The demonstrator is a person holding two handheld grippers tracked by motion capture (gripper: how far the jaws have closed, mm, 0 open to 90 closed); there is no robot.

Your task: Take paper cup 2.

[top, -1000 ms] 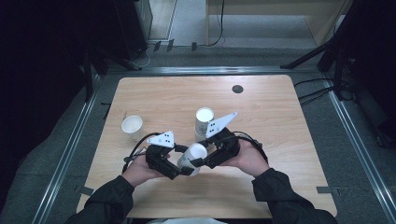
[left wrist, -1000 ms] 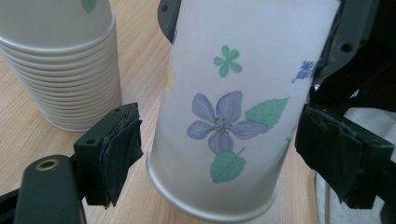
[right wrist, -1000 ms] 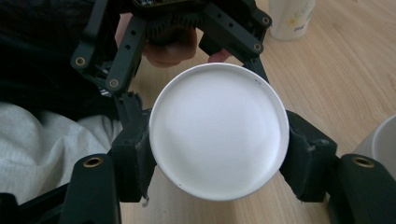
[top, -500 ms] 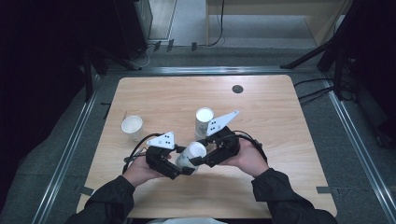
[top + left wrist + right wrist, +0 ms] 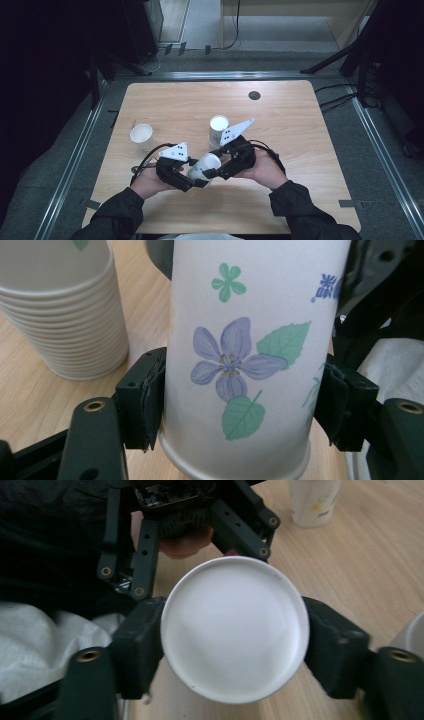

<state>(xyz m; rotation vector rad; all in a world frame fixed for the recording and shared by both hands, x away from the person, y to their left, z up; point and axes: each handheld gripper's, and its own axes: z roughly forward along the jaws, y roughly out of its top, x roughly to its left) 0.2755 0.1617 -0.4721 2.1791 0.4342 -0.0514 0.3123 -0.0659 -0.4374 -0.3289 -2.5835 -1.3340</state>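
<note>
A flowered paper cup point(image 5: 240, 365) is held off the wooden table point(image 5: 300, 130), near its front edge, between the two grippers; its inside looks empty. A stack of nested paper cups point(image 5: 218, 130) stands just beyond it, and a single empty paper cup point(image 5: 141, 136) sits farther left.

The left gripper point(image 5: 196, 176) has just been closing and now pinches the flowered cup's wall. The right gripper point(image 5: 214, 171) has just been opening; its jaws flank the cup's base, and whether they touch it cannot be told.
</note>
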